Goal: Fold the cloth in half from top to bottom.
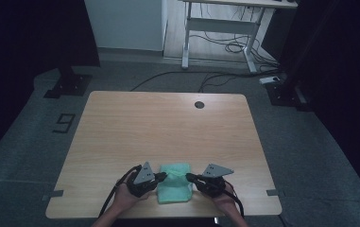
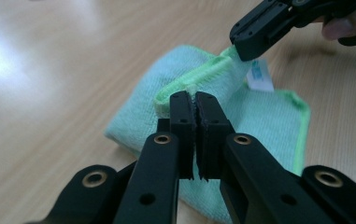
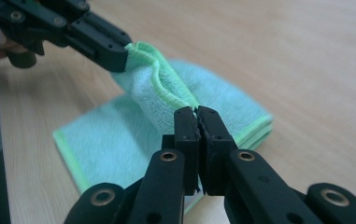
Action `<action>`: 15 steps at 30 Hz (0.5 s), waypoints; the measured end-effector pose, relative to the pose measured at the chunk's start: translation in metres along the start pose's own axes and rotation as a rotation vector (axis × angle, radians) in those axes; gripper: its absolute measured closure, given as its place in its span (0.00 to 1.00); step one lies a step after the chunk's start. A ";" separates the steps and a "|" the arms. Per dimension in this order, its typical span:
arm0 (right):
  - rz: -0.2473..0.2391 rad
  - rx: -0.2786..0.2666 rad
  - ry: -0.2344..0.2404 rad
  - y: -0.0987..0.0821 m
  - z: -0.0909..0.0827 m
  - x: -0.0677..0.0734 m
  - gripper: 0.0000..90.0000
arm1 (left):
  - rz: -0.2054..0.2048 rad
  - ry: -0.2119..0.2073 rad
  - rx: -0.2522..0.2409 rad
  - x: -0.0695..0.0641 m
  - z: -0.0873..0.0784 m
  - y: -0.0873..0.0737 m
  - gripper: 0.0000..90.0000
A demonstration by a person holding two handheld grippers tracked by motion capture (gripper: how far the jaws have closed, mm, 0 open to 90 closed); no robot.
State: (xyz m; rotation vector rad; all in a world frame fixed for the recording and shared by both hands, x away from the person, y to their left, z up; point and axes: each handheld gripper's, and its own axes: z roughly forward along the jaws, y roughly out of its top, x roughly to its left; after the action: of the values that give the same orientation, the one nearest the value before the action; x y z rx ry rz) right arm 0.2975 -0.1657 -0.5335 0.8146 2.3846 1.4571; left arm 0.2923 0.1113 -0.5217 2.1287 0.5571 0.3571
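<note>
Between both claws (image 1: 176, 176), pinched green cloth (image 1: 174, 189)

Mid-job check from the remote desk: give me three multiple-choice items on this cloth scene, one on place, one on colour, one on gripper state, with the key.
1. Where does the cloth lie on the table?
A. near the front edge, between the grippers
B. by the far round hole
C. at the left corner

2. What colour is the cloth?
A. red
B. light green with a brighter green hem
C. white

3. How do the left gripper and right gripper stand?
A. both wide open
B. one open, one shut
C. both shut on the cloth's edge

Key: 1 A, the high view shows it there; 2 B, plain in both gripper views; 3 C, each pair of jaws pinches the lifted hem.
</note>
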 end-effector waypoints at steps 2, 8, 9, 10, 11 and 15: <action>0.009 0.021 0.009 -0.003 0.004 0.001 0.97 | -0.007 -0.005 0.027 0.000 0.006 -0.001 0.96; 0.025 0.063 0.015 -0.005 0.014 0.000 0.97 | -0.014 -0.002 0.075 0.001 0.018 -0.002 0.95; 0.027 0.069 0.012 -0.005 0.015 -0.001 0.97 | -0.014 0.000 0.080 0.002 0.019 -0.002 0.95; 0.033 0.074 0.011 -0.005 0.016 -0.002 0.97 | -0.012 0.006 0.085 0.002 0.021 -0.002 0.95; 0.035 0.079 0.008 -0.005 0.017 -0.002 0.97 | -0.009 0.013 0.089 0.003 0.022 -0.002 0.95; 0.048 0.094 -0.013 -0.005 0.022 -0.008 0.97 | -0.021 0.023 0.092 0.012 0.028 -0.002 0.96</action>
State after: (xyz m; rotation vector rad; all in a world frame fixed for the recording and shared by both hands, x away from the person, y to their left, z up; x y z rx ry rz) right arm 0.3127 -0.1561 -0.5491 0.9061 2.4556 1.3613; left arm 0.3152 0.0987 -0.5385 2.2073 0.6191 0.3502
